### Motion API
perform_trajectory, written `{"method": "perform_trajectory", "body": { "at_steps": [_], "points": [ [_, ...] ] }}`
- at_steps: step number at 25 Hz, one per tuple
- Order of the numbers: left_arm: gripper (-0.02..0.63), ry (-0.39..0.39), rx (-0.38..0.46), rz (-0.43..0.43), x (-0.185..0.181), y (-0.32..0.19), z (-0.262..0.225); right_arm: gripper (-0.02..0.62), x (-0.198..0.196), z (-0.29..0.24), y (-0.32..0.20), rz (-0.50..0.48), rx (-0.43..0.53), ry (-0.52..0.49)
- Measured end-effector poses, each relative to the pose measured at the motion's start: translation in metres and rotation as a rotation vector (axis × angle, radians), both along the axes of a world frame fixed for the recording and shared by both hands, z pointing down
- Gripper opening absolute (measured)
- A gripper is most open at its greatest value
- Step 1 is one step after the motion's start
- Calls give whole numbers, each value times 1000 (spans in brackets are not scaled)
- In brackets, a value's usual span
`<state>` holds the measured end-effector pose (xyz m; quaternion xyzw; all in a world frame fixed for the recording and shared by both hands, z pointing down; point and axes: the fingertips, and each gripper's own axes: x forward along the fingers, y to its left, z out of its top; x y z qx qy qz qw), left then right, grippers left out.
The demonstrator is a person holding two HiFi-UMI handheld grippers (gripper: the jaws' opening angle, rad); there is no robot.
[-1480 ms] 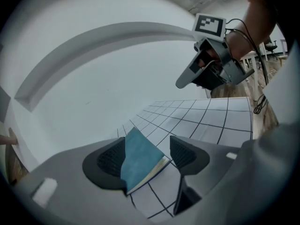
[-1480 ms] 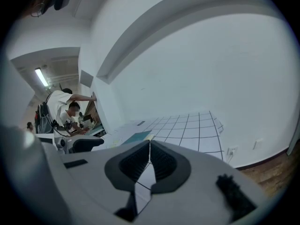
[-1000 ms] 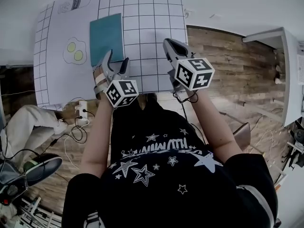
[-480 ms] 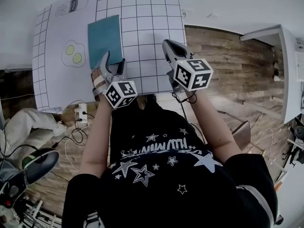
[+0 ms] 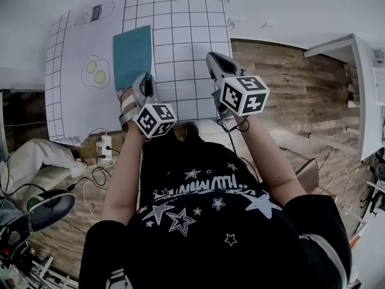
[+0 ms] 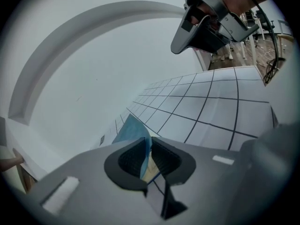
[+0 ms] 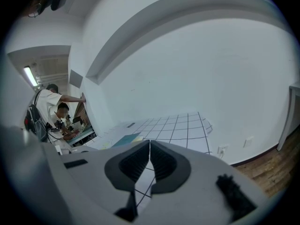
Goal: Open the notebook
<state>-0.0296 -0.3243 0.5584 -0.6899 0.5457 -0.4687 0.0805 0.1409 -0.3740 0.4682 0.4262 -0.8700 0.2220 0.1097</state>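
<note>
A teal notebook (image 5: 133, 55) lies shut on the white gridded mat (image 5: 186, 29) that covers the table. My left gripper (image 5: 143, 83) is at the notebook's near edge and its jaws are closing, with the teal cover's edge (image 6: 136, 135) pinched between the pads (image 6: 129, 159) and lifted a little. The left gripper (image 6: 150, 157) points down at the mat. My right gripper (image 5: 214, 59) hovers over the mat to the right of the notebook, shut with nothing in it; the right gripper view shows its jaws (image 7: 149, 161) together and the notebook (image 7: 123, 139) far off to the left.
A fried-egg drawing (image 5: 94, 71) is printed left of the notebook. A power strip (image 5: 103, 146) and cables lie on the wooden floor below the table edge. A seated person's leg (image 5: 36, 161) is at left, white furniture (image 5: 361, 95) at right.
The left jaws went from wide open to closed on the notebook's near edge. The right gripper has stayed where it was.
</note>
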Motion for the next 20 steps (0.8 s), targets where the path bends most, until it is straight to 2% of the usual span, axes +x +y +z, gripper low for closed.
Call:
{"method": "perform_trajectory", "body": {
  "at_steps": [7,14,20],
  "points": [
    [31,81,65,-125,-20,2,-39,17,-6,-8,5,-45,14,-26],
    [29,158,145,-238,-61,7,-76,17,-33,-23,3,-111,41,-52],
    [31,288,169,-315,-103,14,-86,17,-66,-30,2,-141,49,-62]
  ]
}}
